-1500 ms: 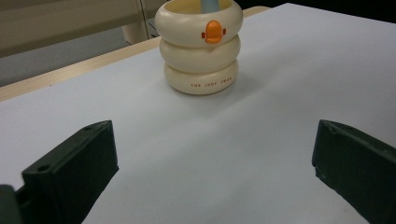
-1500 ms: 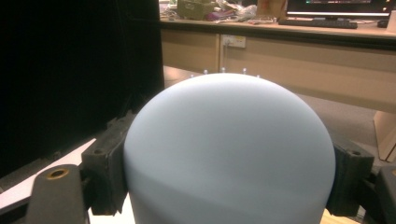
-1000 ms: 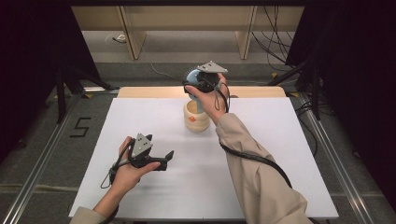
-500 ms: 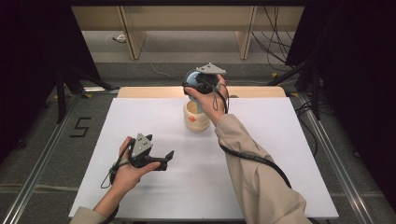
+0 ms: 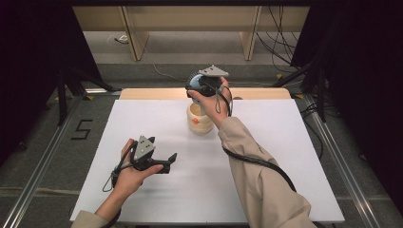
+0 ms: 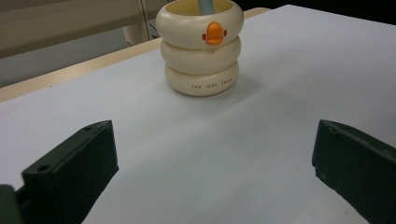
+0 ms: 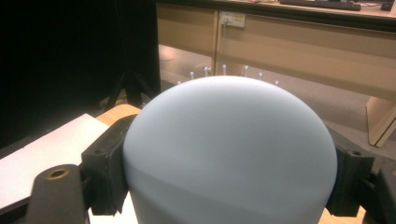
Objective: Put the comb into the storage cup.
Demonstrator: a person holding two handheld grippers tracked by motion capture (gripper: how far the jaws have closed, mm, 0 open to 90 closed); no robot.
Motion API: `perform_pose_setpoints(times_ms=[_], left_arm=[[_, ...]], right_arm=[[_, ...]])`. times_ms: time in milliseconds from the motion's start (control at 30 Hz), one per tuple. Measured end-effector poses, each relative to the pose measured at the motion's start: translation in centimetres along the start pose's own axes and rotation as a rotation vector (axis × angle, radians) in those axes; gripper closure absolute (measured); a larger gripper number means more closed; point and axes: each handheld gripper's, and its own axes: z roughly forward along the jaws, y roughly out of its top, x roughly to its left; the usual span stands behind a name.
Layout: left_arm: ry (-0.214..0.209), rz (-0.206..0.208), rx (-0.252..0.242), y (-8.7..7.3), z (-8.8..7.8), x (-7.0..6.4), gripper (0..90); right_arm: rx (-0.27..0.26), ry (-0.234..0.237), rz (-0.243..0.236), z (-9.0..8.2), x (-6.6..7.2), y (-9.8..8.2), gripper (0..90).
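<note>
A cream holder (image 5: 199,119) shaped like three stacked rings, with an orange duck bill (image 6: 214,33), stands at the table's far middle. A pale blue brush stands in it, handle (image 6: 205,5) down inside the holder. My right gripper (image 5: 203,86) hangs directly above the holder, shut on the brush's rounded blue head (image 7: 229,149); its black pads (image 7: 105,163) press on both sides. White-tipped bristles (image 7: 224,70) show past the head. My left gripper (image 5: 168,162) rests low near the table's front left, open, jaws pointing toward the holder (image 6: 201,51) with nothing between them.
The white table top (image 5: 285,156) has a wooden strip (image 5: 147,93) along its far edge. Beyond it are a grey floor with cables and wooden furniture legs (image 5: 135,38). Dark curtains and stands flank both sides.
</note>
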Motion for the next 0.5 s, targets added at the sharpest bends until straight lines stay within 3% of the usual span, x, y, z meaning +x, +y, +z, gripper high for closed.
perform_pose_setpoints(times_ms=[500], left_arm=[[0.004, -0.002, -0.004, 0.0, -0.01, 0.01, 0.0]], right_arm=[[0.03, -0.006, -0.011, 0.53, -0.12, -0.87, 20.6]])
